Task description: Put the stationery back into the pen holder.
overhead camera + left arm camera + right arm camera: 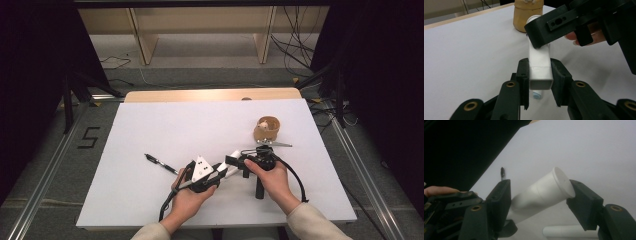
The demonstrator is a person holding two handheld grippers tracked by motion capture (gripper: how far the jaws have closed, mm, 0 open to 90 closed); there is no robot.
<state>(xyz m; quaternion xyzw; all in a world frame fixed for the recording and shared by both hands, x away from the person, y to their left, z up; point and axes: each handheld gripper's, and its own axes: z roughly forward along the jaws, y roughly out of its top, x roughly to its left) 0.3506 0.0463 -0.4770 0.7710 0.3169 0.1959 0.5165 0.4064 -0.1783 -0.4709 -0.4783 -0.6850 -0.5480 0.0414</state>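
While the left claw (540, 82) pinches the white tube (539, 62) by its flat end above the surface (150, 130), the right claw (539, 202) straddles its cap (562, 182), jaws spread, apparently to unscrew it: clamp, then twist.

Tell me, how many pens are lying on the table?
1. A single black pen lies on the white table, just left of the left gripper. Another could be hidden under the hands.

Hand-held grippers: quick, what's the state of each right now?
Left hand-held gripper: shut on the flat end of the white plastic tube.
Right hand-held gripper: jaws around the tube's round cap end; contact unclear.
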